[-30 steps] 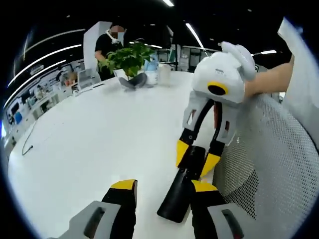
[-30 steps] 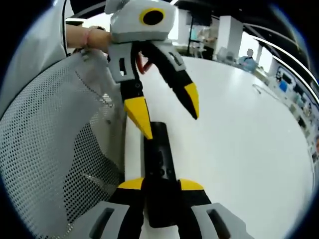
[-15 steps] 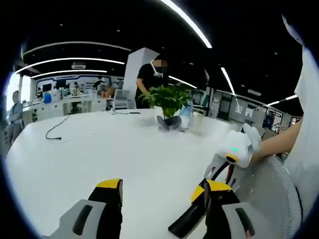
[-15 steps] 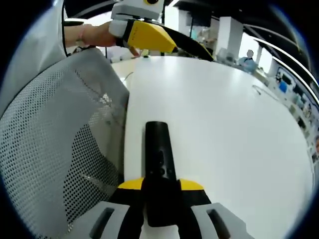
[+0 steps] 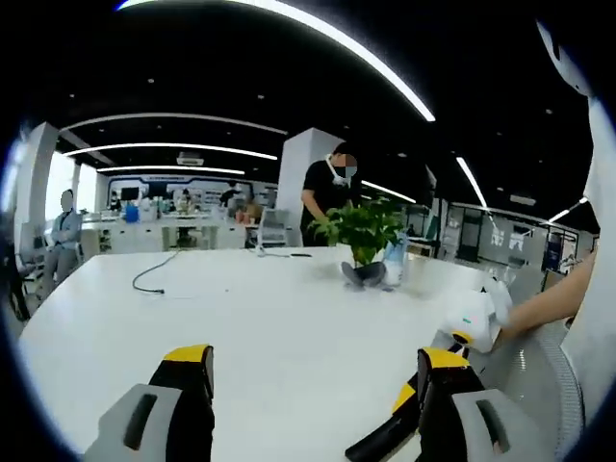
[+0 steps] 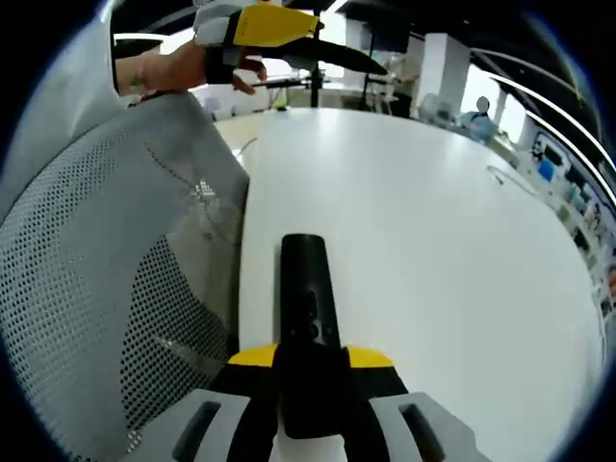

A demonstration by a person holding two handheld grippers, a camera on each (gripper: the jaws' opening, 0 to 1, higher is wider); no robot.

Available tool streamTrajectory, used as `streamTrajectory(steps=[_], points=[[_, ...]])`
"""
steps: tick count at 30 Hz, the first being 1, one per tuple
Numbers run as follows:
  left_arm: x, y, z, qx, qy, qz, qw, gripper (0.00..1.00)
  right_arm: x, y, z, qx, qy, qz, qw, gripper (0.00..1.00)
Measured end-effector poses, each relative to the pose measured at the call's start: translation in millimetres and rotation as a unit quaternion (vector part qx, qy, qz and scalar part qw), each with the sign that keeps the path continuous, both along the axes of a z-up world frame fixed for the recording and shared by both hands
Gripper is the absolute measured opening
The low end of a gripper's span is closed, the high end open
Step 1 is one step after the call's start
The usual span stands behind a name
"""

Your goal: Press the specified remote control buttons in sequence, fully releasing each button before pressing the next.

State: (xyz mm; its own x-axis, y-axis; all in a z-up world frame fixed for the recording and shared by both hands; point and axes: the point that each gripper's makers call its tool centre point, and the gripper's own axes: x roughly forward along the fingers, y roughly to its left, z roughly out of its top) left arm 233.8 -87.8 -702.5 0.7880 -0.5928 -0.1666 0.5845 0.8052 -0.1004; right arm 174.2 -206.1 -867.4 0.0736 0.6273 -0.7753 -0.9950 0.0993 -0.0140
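Observation:
A black remote control (image 6: 306, 306) lies lengthwise on the white table (image 6: 443, 250), and my right gripper (image 6: 310, 358) is shut on its near end. My left gripper (image 6: 327, 43) hangs high above the table's far side, held by a hand (image 6: 164, 67), well clear of the remote. In the left gripper view my left gripper (image 5: 313, 361) stands open with nothing between its yellow-tipped jaws. There the remote's dark end (image 5: 380, 443) pokes out at lower right, with the right gripper (image 5: 409, 397) on it, partly hidden behind my own right jaw.
A grey mesh chair back (image 6: 115, 289) presses against the table edge beside the remote. On the far table stand a potted plant (image 5: 364, 231) and a bottle (image 5: 393, 262), with a person (image 5: 332, 192) behind them. A dark cable (image 5: 154, 279) trails at left.
My left gripper has lifted up and away from the remote, from jaws touching it to high above the table. The right gripper and the remote have stayed still.

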Motion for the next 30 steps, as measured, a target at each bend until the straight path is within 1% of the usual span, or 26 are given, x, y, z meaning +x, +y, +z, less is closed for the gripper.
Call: streamTrajectory(steps=[1, 2, 3, 4, 6, 8, 11, 15, 20, 28, 29, 30], points=[[-0.2, 1.2, 1.2, -0.001, -0.002, 0.002, 1.0, 0.92, 0.1, 0.0, 0.0, 0.0, 0.0, 0.0, 1.0, 0.21], [-0.3, 7.1, 6.2, -0.009, -0.011, 0.016, 0.9998, 0.91, 0.3, 0.0, 0.0, 0.0, 0.0, 0.0, 1.0, 0.21], [0.8, 10.7, 11.3, -0.014, -0.022, 0.026, 0.9993, 0.92, 0.4, -0.1, 0.0, 0.0, 0.0, -0.001, 1.0, 0.21], [2.3, 15.3, 17.1, -0.014, -0.038, 0.04, 0.9984, 0.93, 0.4, -0.1, 0.0, 0.0, 0.0, -0.001, 1.0, 0.21], [3.7, 20.7, 23.6, -0.01, -0.059, 0.054, 0.9968, 0.97, 0.5, -0.1, -0.1, 0.001, 0.0, -0.001, 1.0, 0.21], [3.6, 22.4, 28.5, -0.004, -0.077, 0.061, 0.9951, 1.0, 0.7, -0.3, -0.1, 0.002, 0.0, -0.002, 1.0, 0.21], [1.0, 20.5, 30.9, 0.006, -0.092, 0.058, 0.994, 1.0, 1.2, -0.1, -0.1, 0.007, 0.0, -0.005, 1.0, 0.21], [0.0, 17.5, 33.5, 0.015, -0.104, 0.052, 0.9931, 1.0, 1.5, 0.6, 0.1, 0.012, 0.0, -0.009, 0.9999, 0.22], [-0.9, 21.1, 42.9, -0.004, -0.12, 0.057, 0.9911, 1.0, 2.1, 1.2, 0.0, 0.014, 0.001, -0.014, 0.9998, 0.22], [2.3, 31.9, 42.7, -0.016, -0.113, 0.077, 0.9905, 1.0, 1.9, 1.3, 0.0, 0.007, -0.001, -0.014, 0.9999, 0.21], [2.4, 32.5, 43.2, -0.016, -0.115, 0.079, 0.9901, 1.0, 1.9, 1.3, -0.1, 0.007, -0.001, -0.013, 0.9999, 0.21], [2.8, 33.5, 42.6, -0.009, -0.117, 0.082, 0.9897, 1.0, 1.8, 1.3, 0.0, 0.005, -0.001, -0.011, 0.9999, 0.21]])
